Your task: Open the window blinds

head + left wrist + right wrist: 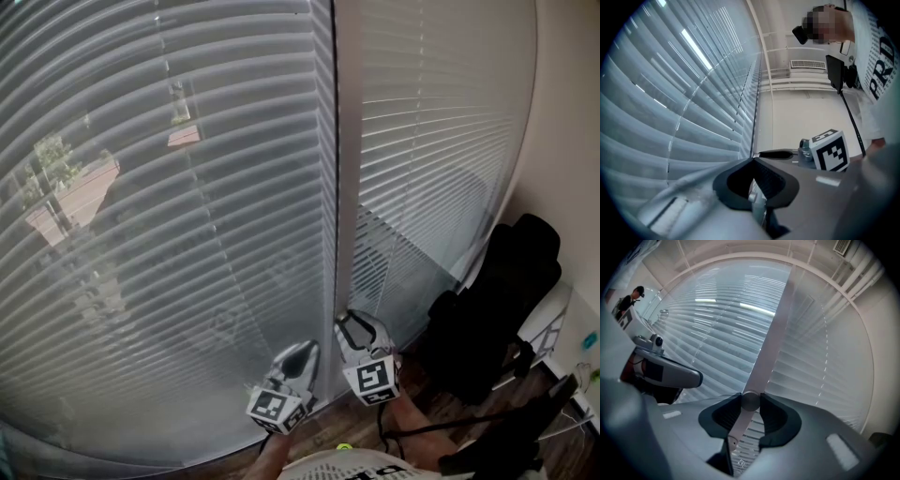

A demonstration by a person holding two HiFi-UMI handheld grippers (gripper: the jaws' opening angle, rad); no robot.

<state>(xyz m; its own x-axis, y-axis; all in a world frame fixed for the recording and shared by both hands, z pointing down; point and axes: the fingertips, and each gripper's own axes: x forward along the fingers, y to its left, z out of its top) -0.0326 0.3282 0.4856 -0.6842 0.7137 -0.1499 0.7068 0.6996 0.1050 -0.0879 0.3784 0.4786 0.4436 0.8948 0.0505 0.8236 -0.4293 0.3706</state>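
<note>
Two slatted blinds cover the windows: a wide left blind (159,216), its slats tilted enough to show buildings outside, and a narrower right blind (431,141). A pale post (345,187) stands between them. At its foot my right gripper (354,323) points level at the window. In the right gripper view a pale blind wand (751,401) with a round knob runs between the jaws, and both black pads touch it; right gripper (750,401) is shut on it. My left gripper (305,349) sits just left of it by the left blind's edge. Its tips (753,160) meet, with nothing clearly held.
A black chair (497,309) piled with dark things stands in the right corner against the wall. Cables (441,427) trail over the wooden floor below it. The person's white shirt (881,56) fills the right of the left gripper view.
</note>
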